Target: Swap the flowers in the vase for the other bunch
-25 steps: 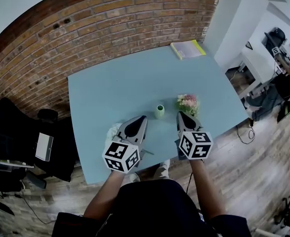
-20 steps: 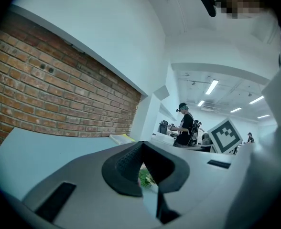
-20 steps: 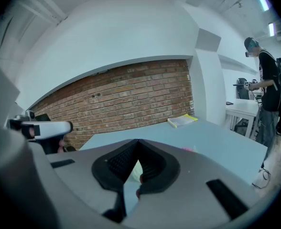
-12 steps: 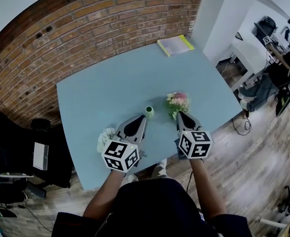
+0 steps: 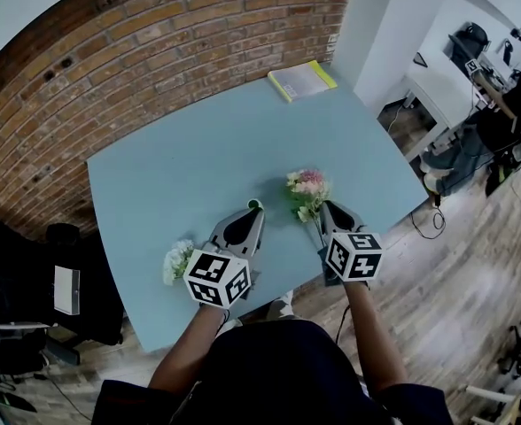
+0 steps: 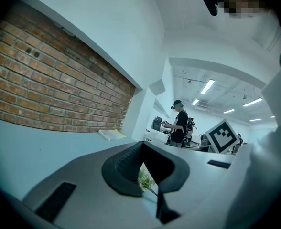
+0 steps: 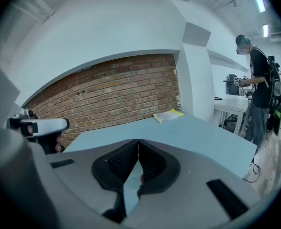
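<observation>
A small green vase point(image 5: 254, 204) stands on the blue table point(image 5: 198, 158), with only its top showing past the tip of my left gripper point(image 5: 255, 211). A pink bunch of flowers point(image 5: 307, 191) lies to the right of the vase, just up and left of my right gripper's point(image 5: 324, 207) tip. A white bunch point(image 5: 177, 259) lies left of the left gripper near the table's front edge. In the left gripper view the left gripper's point(image 6: 141, 144) tips meet, and green leaves point(image 6: 144, 178) show through the gap under them. The right gripper's point(image 7: 138, 140) tips also meet. Neither gripper holds anything.
A yellow-edged book point(image 5: 301, 80) lies at the table's far right corner. A brick wall point(image 5: 154, 51) runs behind the table. A black chair point(image 5: 30, 273) stands to the left. A person point(image 5: 517, 87) stands at a white desk to the far right.
Both grippers have shifted right across the table. The vase, once right of the left tip, now sits behind it. The white bunch has come clear of the left gripper.
</observation>
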The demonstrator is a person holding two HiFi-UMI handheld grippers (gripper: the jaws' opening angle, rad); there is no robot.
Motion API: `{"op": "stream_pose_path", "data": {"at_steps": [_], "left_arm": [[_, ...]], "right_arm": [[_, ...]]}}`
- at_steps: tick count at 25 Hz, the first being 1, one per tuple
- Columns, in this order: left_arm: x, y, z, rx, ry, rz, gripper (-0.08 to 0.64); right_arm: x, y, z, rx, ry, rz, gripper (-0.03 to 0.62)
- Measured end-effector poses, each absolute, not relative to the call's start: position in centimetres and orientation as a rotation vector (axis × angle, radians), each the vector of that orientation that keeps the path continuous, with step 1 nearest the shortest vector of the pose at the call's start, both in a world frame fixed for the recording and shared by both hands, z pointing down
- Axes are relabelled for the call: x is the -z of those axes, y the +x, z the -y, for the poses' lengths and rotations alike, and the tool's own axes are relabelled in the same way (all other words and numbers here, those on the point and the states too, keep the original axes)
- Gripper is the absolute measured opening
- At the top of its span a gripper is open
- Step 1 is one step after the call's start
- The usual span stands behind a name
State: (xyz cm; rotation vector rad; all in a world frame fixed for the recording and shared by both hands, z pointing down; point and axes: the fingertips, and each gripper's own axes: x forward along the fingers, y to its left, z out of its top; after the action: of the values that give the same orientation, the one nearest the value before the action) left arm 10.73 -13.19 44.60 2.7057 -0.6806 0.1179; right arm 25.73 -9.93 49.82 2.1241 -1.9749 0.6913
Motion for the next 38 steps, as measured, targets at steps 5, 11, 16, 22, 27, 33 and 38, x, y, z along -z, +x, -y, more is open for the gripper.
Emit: {"op": "stream_pose_path", "data": {"at_steps": [5, 11, 16, 22, 27, 33, 38], "left_arm": [[-45.3, 12.9, 14.0, -0.122, 2.692, 0.661, 0.005], [-46.0, 14.8, 15.2, -0.123, 2.672, 0.667, 0.005], [-46.8, 16.0, 16.4, -0.127, 2.647, 0.699, 0.005], [-47.6, 16.9, 17.8, -0.135, 2.626, 0.741, 0.005], [-48.2, 17.3, 18.6, -0.137, 2.605, 0.776, 0.005], [-49.1, 17.8, 19.4, -0.147, 2.588, 0.798, 0.005], [-49.6, 18.2, 20.1, -0.155, 2.572, 0.819, 0.005]], "right_arm": [[-51.3, 27.4, 10.5, -0.726, 2.091, 1.94, 0.014], [-53.1, 29.2, 11.5, -0.792, 2.045, 1.924, 0.015], [-54.5, 30.4, 12.9, -0.833, 1.989, 1.93, 0.015], [-56.1, 30.8, 14.9, -0.894, 1.915, 1.956, 0.049], [-58.0, 30.6, 16.0, -0.964, 1.826, 1.977, 0.142], [-60.2, 30.8, 16.8, -1.041, 1.743, 1.966, 0.241], [-61.8, 31.1, 17.3, -1.07, 1.685, 1.941, 0.282]]}}
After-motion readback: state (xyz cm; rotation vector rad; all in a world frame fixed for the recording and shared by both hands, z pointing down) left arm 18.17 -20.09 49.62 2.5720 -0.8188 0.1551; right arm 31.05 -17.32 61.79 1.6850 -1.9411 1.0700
